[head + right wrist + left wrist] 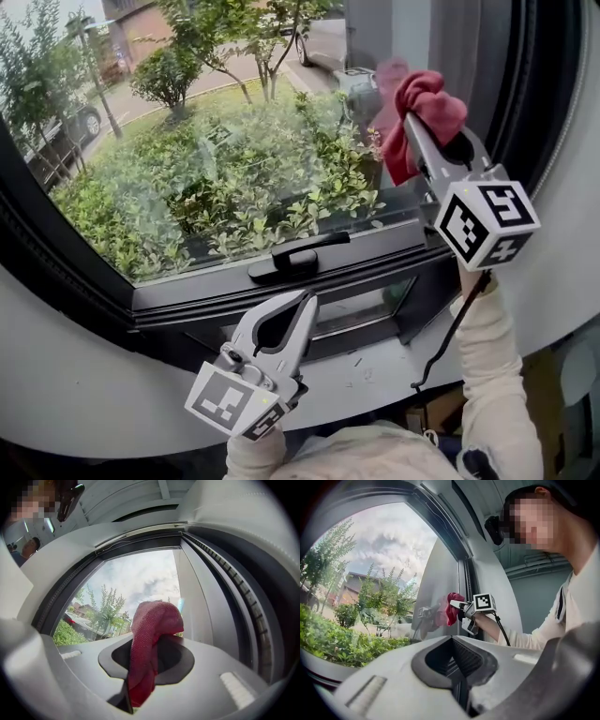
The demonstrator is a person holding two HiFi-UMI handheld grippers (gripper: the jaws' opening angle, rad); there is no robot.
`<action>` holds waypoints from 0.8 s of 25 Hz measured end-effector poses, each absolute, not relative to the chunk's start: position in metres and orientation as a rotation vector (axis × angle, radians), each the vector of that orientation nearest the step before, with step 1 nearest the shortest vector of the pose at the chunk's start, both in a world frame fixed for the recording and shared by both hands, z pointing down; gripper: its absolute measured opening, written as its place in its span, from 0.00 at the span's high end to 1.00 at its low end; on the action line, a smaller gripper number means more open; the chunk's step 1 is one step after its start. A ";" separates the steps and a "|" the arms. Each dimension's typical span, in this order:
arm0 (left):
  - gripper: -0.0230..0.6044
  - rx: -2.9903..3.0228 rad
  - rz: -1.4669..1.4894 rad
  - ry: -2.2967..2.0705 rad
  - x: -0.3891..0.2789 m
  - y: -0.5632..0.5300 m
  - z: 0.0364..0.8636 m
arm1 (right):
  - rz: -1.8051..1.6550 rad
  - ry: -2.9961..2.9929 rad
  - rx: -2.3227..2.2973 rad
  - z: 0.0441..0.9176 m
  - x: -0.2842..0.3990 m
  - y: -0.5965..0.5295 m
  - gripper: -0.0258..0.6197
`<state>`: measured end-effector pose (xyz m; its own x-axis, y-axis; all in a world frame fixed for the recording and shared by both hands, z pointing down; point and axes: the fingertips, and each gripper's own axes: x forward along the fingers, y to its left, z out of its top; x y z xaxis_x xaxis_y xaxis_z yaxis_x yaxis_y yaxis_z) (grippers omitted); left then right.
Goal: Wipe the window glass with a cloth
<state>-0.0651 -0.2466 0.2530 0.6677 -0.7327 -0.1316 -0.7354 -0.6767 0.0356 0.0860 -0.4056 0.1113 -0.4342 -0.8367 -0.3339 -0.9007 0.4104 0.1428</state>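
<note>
The window glass (216,159) looks out on green shrubs and a street. My right gripper (412,120) is raised at the pane's upper right, shut on a red cloth (424,101) that bunches over its tips and lies against the glass. In the right gripper view the cloth (149,644) hangs clamped between the jaws, with the glass (136,583) just ahead. My left gripper (307,300) is held low by the sill, shut and empty, pointing up at the frame. The left gripper view shows the cloth (452,607) and the right gripper (461,606) at the pane.
A black window handle (298,255) lies on the lower sash, above a small lower pane (361,309). The dark frame (525,84) runs up the right side, and a white curved wall (84,375) surrounds the window. A cable (450,337) hangs from the right gripper.
</note>
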 end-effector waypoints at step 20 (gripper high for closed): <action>0.96 -2.760 0.183 1.438 -0.162 -0.203 0.259 | 0.467 2.487 -1.420 0.113 -0.086 -0.364 0.79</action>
